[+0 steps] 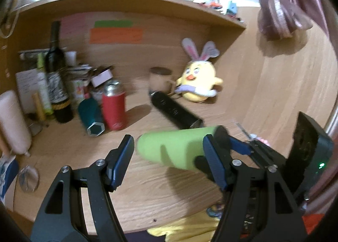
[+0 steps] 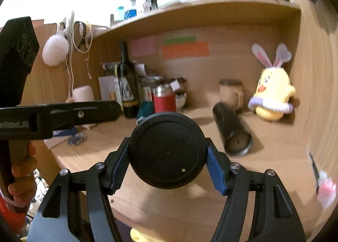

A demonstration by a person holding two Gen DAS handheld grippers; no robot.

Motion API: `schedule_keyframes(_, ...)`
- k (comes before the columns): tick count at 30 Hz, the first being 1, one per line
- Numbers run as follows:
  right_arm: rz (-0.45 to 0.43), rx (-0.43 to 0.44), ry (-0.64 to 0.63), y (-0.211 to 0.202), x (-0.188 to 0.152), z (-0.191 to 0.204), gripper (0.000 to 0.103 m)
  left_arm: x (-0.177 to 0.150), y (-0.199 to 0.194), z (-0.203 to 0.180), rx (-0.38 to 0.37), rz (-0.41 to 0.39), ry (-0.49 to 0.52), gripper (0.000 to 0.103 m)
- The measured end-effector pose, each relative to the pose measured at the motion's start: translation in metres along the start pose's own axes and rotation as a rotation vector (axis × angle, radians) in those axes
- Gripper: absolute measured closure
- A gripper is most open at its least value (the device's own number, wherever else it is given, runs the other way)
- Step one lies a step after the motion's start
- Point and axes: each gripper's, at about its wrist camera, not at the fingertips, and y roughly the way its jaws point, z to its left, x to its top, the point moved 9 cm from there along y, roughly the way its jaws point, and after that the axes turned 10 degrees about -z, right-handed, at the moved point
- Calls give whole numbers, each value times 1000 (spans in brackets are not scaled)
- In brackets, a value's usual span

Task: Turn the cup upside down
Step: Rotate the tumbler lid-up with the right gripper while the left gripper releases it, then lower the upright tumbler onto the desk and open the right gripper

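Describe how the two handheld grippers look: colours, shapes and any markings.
Both the left gripper and right gripper have black angular frames, silver pivot screws and blue ribbed pads on the jaws. A green light glows on the right gripper's body, seen from the left wrist.

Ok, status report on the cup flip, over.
Right tongs shut on green cup at its black lid, cup sideways above desk. Left tongs open, beside it. Black flask lying behind.
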Motion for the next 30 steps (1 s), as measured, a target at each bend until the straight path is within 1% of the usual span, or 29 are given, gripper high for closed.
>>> schedule_keyframes(3, -19, 10, -21, 8, 16, 1, 40, 14, 8, -4, -36, 8, 5, 36)
schedule_keyframes(5, -25, 18, -28, 16, 25, 1, 40, 25, 16, -6, -53, 13, 27, 36)
schedule_keyframes(9, -28, 35, -26, 36, 38, 0, 40, 36, 38, 1, -33, 45, 49, 36)
schedule_keyframes(10, -27, 39, -27, 40, 41, 0, 40, 37, 46, 7, -23, 61, 45, 36)
schedule_keyframes(11, -27, 43, -25, 44, 43, -1, 40, 39, 51, 11, -28, 66, 32, 34)
schedule_keyframes(16, -13, 58, -10, 70, 51, -4, 40, 50, 68, 32, -47, 105, -42, 34)
schedule_keyframes(19, -3, 71, -7, 85, 56, -5, 40, 58, 76, 45, -28, 116, -69, 34)
schedule_keyframes(22, 14, 86, -21, 97, 60, -2, 40, 64, 82, 55, -1, 116, -62, 34)
schedule_keyframes(28, 39, 110, -27, 115, 62, -1, 40, 68, 90, 69, 17, 108, -63, 34)
schedule_keyframes(30, 55, 120, -16, 121, 60, 0, 39, 69, 91, 76, 37, 100, -66, 34)
